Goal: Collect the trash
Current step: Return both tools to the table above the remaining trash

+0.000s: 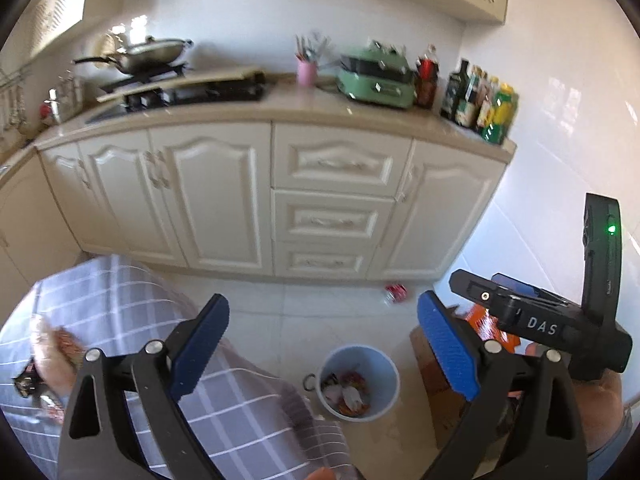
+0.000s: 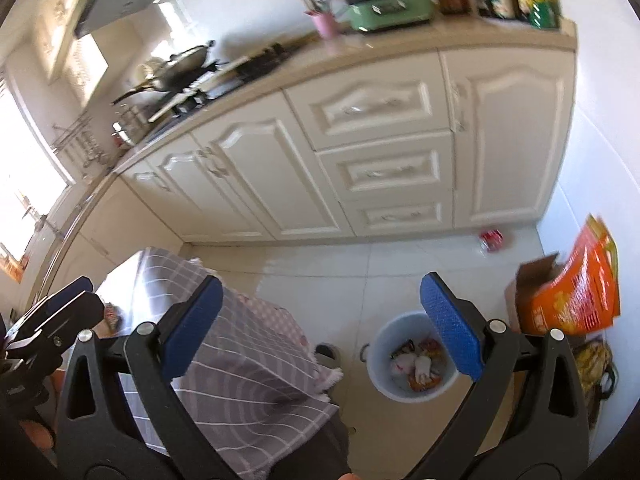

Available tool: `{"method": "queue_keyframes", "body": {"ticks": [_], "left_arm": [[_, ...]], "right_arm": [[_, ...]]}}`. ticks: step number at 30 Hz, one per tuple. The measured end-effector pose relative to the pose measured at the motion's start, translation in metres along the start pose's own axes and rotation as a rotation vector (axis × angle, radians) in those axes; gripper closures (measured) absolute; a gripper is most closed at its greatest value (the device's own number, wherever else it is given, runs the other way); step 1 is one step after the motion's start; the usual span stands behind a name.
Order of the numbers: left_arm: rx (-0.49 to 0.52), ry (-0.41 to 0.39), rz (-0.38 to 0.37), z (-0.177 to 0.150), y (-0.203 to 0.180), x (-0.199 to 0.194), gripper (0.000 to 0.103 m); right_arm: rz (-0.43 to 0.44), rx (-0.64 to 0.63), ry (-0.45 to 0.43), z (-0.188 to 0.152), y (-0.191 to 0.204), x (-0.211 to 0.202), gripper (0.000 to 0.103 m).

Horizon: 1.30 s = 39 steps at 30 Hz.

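A light blue trash bin (image 1: 358, 384) (image 2: 412, 356) stands on the white tile floor and holds several wrappers. A red crushed can (image 1: 396, 293) (image 2: 492, 238) lies on the floor by the cabinet base. My left gripper (image 1: 322, 354) is open and empty, held high above the bin and the table edge. My right gripper (image 2: 320, 330) is also open and empty, above the bin. The right gripper's body (image 1: 540, 320) shows at the right of the left wrist view. A wrapper (image 1: 68, 346) lies on the table at far left.
A table with a grey checked cloth (image 1: 140, 320) (image 2: 240, 344) fills the lower left. An orange bag in a cardboard box (image 2: 572, 296) sits by the right wall. Cream cabinets (image 1: 248, 196) carry a stove, wok, green appliance (image 1: 376, 80) and bottles.
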<state>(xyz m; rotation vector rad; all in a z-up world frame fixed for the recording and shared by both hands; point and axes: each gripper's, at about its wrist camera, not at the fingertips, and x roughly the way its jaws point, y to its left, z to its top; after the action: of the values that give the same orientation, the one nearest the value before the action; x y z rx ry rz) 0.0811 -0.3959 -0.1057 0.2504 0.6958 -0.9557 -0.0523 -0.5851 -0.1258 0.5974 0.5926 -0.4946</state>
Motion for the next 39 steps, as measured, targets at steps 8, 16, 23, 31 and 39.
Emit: {"method": "queue_keyframes", "body": {"ticks": [8,16,23,31,39], "left_arm": [[-0.040,-0.093,0.071,-0.001,0.042,-0.050,0.009],[-0.104,-0.161,0.140,-0.016,0.091,-0.097,0.009],[-0.156,-0.183,0.207,-0.036,0.136,-0.124,0.009],[-0.214,-0.195,0.299,-0.064,0.193,-0.149,0.009],[-0.275,-0.166,0.380,-0.097,0.251,-0.157,0.009]], "right_arm": [[0.074,-0.087,-0.052,0.010,0.062,-0.018,0.006],[0.160,-0.192,-0.078,0.010,0.130,-0.026,0.006],[0.224,-0.259,-0.080,0.001,0.178,-0.025,0.006],[0.293,-0.348,-0.050,-0.018,0.235,-0.013,0.006],[0.335,-0.419,-0.001,-0.039,0.278,0.008,0.006]]}}
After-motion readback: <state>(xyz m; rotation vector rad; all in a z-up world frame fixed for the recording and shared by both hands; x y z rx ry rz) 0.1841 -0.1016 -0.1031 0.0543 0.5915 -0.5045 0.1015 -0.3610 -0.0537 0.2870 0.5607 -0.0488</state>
